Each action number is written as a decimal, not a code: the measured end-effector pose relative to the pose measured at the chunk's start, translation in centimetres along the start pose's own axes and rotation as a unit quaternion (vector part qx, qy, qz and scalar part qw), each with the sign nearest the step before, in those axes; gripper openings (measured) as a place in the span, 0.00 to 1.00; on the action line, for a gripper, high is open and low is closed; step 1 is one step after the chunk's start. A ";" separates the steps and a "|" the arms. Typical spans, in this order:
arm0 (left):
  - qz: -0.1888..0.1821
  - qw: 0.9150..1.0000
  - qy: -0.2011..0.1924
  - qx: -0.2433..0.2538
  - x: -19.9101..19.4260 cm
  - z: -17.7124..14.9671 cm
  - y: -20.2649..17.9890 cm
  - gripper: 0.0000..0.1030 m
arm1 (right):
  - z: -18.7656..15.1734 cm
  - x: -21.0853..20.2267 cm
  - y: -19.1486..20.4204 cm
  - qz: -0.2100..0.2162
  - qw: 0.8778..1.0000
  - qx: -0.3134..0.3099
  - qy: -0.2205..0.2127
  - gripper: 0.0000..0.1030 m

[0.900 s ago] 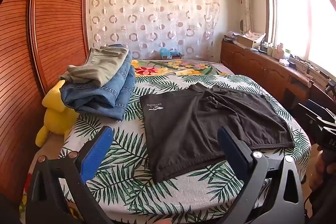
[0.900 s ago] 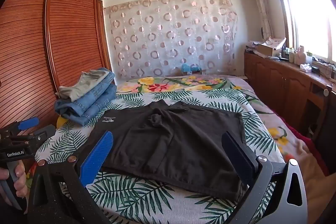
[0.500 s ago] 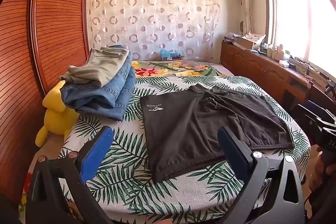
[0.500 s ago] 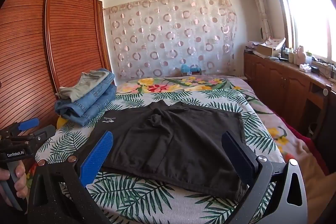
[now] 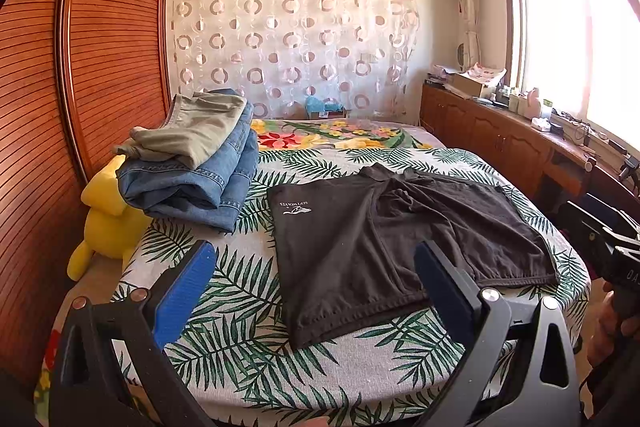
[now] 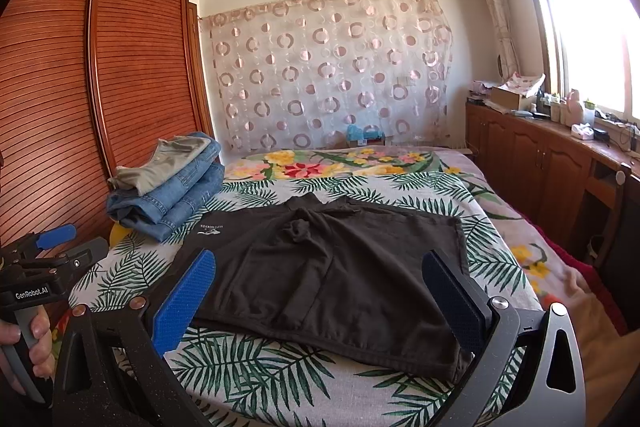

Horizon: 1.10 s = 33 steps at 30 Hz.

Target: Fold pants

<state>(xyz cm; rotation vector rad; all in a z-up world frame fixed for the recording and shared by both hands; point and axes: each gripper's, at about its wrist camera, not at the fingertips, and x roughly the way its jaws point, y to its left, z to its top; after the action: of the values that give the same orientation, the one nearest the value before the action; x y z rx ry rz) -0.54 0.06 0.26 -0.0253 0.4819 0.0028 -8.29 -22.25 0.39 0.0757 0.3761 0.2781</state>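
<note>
Black shorts [image 5: 384, 243] [image 6: 332, 275] lie spread flat on the leaf-print bedcover [image 5: 240, 331] [image 6: 256, 371], a white logo near their far left corner. My left gripper [image 5: 316, 279] hovers over the near left part of the bed, open, nothing between its blue pads. My right gripper [image 6: 320, 291] hangs open above the shorts' near hem, also holding nothing. In the right wrist view the left gripper [image 6: 52, 247] shows at the left edge, held by a hand. The right gripper's black body [image 5: 612, 235] shows at the right edge of the left wrist view.
A stack of folded jeans and a khaki pair [image 5: 192, 163] [image 6: 168, 183] sits at the bed's left side, over a yellow plush toy [image 5: 108, 219]. A slatted wooden wardrobe [image 5: 60, 107] stands left. Wooden cabinets [image 6: 540, 163] under the window line the right.
</note>
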 end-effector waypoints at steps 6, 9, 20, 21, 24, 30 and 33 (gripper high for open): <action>0.000 1.000 -0.001 0.000 -0.1 0.0 0.0 0.97 | -0.1 -0.2 0.0 0.001 1.000 -0.001 -0.001 1.00; 0.000 1.000 -0.001 0.000 0.0 0.0 0.0 0.97 | -0.1 -0.2 0.1 0.001 1.000 -0.001 -0.001 1.00; 0.000 1.000 -0.001 0.000 -0.1 0.0 0.0 0.97 | -0.2 0.0 0.0 0.000 1.000 0.000 0.000 1.00; 0.000 1.000 -0.001 0.000 -0.1 0.0 0.0 0.97 | -0.2 0.0 0.0 0.000 1.000 0.000 0.000 1.00; 0.001 1.000 -0.003 -0.001 -0.2 0.1 -0.1 0.97 | -0.2 0.0 0.0 0.000 1.000 0.000 0.000 1.00; 0.001 1.000 -0.008 -0.003 -0.4 0.3 -0.1 0.97 | -0.2 0.0 0.0 0.000 1.000 0.001 0.000 1.00; 0.001 1.000 -0.008 -0.002 -0.4 0.3 -0.1 0.97 | -0.2 0.0 0.0 0.001 1.000 0.001 -0.001 1.00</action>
<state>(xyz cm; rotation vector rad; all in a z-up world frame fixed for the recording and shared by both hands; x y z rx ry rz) -0.73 -0.03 0.74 -0.0297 0.4654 0.0058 -8.40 -22.20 0.23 0.0776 0.3750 0.2800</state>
